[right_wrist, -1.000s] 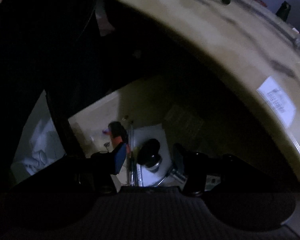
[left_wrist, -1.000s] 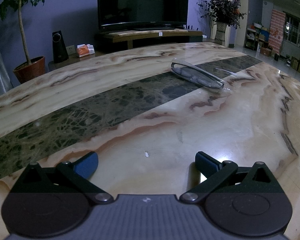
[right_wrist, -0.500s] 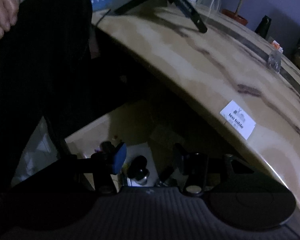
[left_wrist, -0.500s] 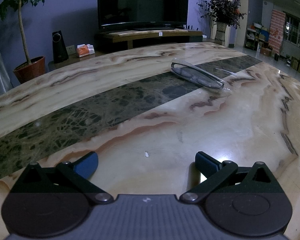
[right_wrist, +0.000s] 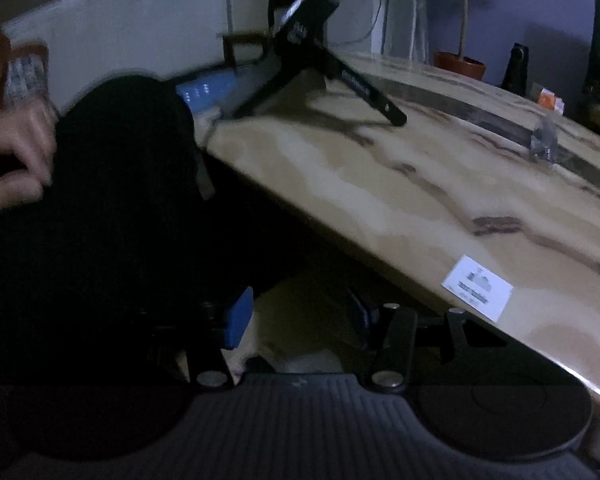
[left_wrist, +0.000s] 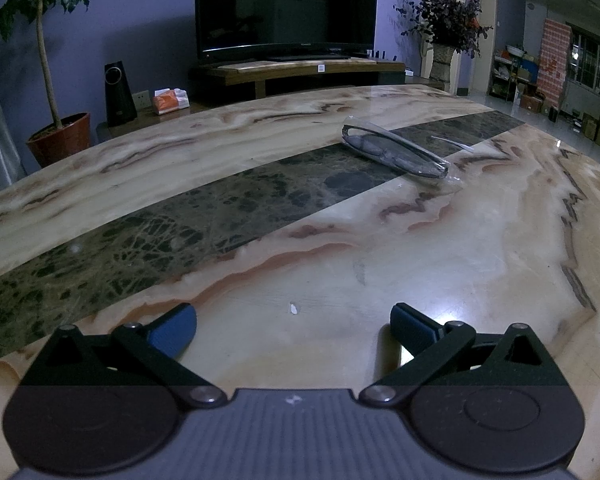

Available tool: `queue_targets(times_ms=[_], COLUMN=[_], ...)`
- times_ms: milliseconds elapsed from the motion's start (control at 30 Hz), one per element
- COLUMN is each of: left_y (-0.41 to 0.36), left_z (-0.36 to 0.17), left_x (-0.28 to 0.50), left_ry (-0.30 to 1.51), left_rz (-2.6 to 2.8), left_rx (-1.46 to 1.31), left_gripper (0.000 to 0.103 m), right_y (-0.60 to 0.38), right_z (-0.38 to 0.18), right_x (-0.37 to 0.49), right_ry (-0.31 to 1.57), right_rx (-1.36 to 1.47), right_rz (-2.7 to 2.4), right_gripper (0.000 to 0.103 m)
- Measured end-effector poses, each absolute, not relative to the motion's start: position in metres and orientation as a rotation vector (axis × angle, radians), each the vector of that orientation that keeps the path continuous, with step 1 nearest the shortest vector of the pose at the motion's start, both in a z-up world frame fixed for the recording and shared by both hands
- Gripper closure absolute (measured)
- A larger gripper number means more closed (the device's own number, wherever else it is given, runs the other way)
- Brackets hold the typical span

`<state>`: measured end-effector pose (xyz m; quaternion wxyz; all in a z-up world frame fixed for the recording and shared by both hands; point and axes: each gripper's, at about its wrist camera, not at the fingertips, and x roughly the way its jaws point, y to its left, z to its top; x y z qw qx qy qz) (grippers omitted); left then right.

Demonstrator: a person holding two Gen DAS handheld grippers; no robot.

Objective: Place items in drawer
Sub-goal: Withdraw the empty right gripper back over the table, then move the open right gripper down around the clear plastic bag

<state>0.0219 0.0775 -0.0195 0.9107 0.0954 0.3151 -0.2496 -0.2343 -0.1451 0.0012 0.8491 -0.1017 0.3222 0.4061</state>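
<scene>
A clear glasses case (left_wrist: 392, 152) with spectacles inside lies on the marble table (left_wrist: 340, 248), far ahead of my left gripper (left_wrist: 294, 328). That gripper rests open near the table's front edge with nothing between its blue pads. In the right wrist view my right gripper (right_wrist: 300, 316) hangs open and empty beside the table's edge (right_wrist: 380, 264). Only a pale strip of the open drawer (right_wrist: 284, 304) shows between its fingers; the drawer's contents are hidden. The same case (right_wrist: 544, 140) appears small and far off on the tabletop.
A black tripod (right_wrist: 320, 60) stands on the table's far corner. A person's dark sleeve (right_wrist: 120, 200) and hand (right_wrist: 12, 160) fill the left of the right wrist view. A white label (right_wrist: 478, 286) sits by the table edge. A television (left_wrist: 284, 4) and potted plants stand behind.
My right gripper has risen out of the drawer and tilted up, so the items inside dropped from view and the tabletop came in. The left gripper and the glasses case have not moved.
</scene>
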Motion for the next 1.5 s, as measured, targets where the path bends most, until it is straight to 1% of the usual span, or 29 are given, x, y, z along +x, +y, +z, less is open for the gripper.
queue_targets(times_ms=[300, 433, 500, 567, 733, 833, 1500], left_y=[0.078, 0.077, 0.077, 0.077, 0.078, 0.078, 0.077], left_z=[-0.02, -0.02, -0.02, -0.02, -0.02, -0.02, -0.02], left_x=[0.022, 0.022, 0.022, 0.022, 0.022, 0.022, 0.022], left_ry=[0.65, 0.65, 0.65, 0.65, 0.65, 0.65, 0.65], left_rz=[-0.515, -0.515, -0.515, -0.515, -0.515, -0.515, -0.515], left_rx=[0.197, 0.197, 0.197, 0.197, 0.197, 0.197, 0.197], left_gripper=[0.0, 0.0, 0.0, 0.0, 0.0, 0.0, 0.0], right_y=[-0.166, -0.172, -0.174, -0.173, -0.173, -0.175, -0.173], right_z=[0.017, 0.017, 0.015, 0.013, 0.007, 0.005, -0.005], right_x=[-0.222, -0.215, -0.211, -0.21, -0.207, -0.203, -0.175], right_ry=[0.61, 0.594, 0.604, 0.598, 0.599, 0.614, 0.609], right_rx=[0.002, 0.012, 0.03, 0.018, -0.002, 0.01, -0.018], right_rz=[0.78, 0.679, 0.65, 0.615, 0.542, 0.496, 0.365], right_gripper=[0.048, 0.046, 0.044, 0.04, 0.039, 0.036, 0.036])
